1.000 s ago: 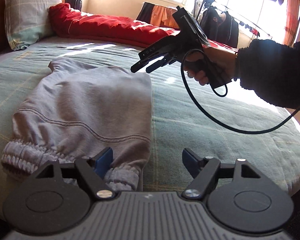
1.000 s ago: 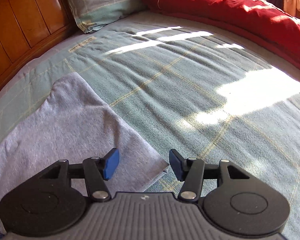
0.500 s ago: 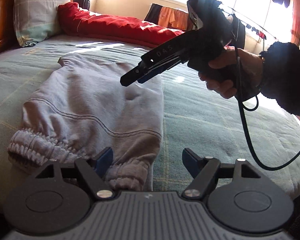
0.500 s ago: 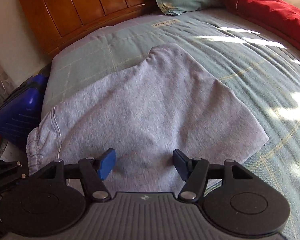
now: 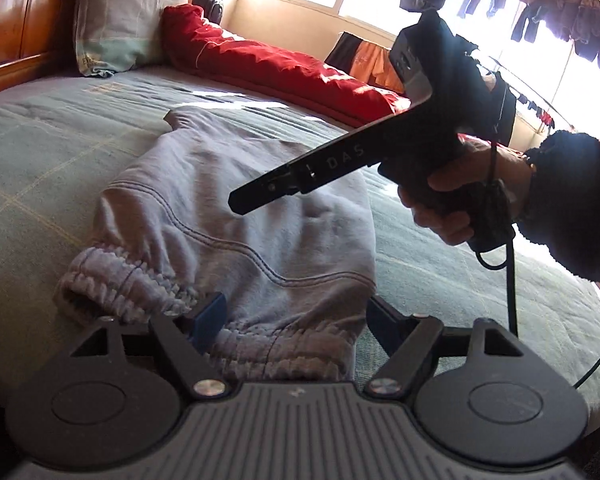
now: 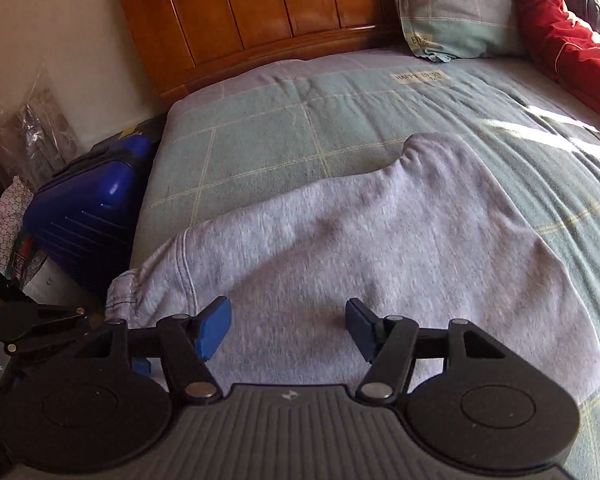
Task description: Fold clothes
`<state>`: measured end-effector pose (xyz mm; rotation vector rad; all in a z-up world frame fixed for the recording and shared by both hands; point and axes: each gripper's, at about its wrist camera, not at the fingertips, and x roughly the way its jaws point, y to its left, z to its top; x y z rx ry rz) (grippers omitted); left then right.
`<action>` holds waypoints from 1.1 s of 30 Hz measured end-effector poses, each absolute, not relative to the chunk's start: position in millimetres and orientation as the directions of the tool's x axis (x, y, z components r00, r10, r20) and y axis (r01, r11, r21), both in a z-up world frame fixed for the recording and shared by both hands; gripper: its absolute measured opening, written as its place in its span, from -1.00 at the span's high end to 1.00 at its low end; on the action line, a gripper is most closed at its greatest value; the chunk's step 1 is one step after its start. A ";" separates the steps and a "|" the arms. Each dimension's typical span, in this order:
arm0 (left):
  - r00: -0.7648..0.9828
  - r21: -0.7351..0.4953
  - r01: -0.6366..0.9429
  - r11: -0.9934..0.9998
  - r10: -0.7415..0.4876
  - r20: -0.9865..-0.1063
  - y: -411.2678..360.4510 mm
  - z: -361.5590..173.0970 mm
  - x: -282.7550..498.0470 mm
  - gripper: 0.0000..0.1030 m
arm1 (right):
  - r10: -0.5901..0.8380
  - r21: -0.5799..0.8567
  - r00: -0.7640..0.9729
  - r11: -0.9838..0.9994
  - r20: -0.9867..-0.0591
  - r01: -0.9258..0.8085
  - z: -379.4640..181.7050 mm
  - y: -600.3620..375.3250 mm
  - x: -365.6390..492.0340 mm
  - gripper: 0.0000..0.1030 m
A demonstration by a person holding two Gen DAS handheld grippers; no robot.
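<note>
Garment: grey sweatpants point(image 5: 236, 208) folded lengthwise, lying flat on the bed point(image 5: 48, 152), which has a green checked cover.
Long axis: runs from the ribbed cuffs point(image 5: 148, 284) at the near bed edge, by the left gripper, up toward the pillow point(image 5: 120, 24); the far end tapers to a rounded corner pointing at the pillow.
Cuffs: two elastic cuffs side by side, hanging slightly over the bed edge on the side away from the pillow.
Left gripper point(image 5: 292, 320): fingers spread wide, holding nothing; the blue left pad point(image 5: 210, 316) sits just at the cuffs, and I cannot tell if it touches the cloth.
Right gripper point(image 6: 288, 324): fingers wide apart, empty, poised above the broad middle of the sweatpants point(image 6: 380, 248); in the left wrist view it is seen from the side, so the gap does not show there.
Right hand point(image 5: 456, 196): wraps the gripper handle, with a dark fleece sleeve point(image 5: 572, 204) behind it and a black cable point(image 5: 510, 280) hanging down.
Change from earlier: the right gripper has swung from the bare cover, on the side away from the headboard, over onto the garment and now faces the wooden headboard point(image 6: 268, 12); the left gripper has closed in on the cuffs; the sweatpants lie as they did.
Around the pillow: a red quilt point(image 5: 276, 68) stretches along the far side of the bed from beside the pillow; a blue suitcase point(image 6: 84, 216) stands on the floor below the headboard corner.
</note>
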<state>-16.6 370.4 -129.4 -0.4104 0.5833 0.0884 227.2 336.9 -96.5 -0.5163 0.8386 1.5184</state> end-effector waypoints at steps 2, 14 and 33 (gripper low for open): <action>0.843 -0.393 -0.192 0.899 -0.054 -0.535 376.4 -130.3 -19.1 -0.50 | 0.655 0.200 -0.134 0.027 -0.744 -0.979 -102.4 335.3 225.9 -0.33; 0.884 -0.390 -0.222 0.894 0.015 -0.467 416.4 -81.8 -3.3 -0.49 | 0.694 0.178 -0.087 0.060 -0.715 -0.982 -74.6 267.5 234.5 -0.33; 0.838 -0.364 -0.314 0.877 0.076 -0.540 422.3 -101.0 5.7 -0.48 | 0.706 0.120 -0.059 0.037 -0.706 -0.992 -86.8 246.5 204.7 -0.46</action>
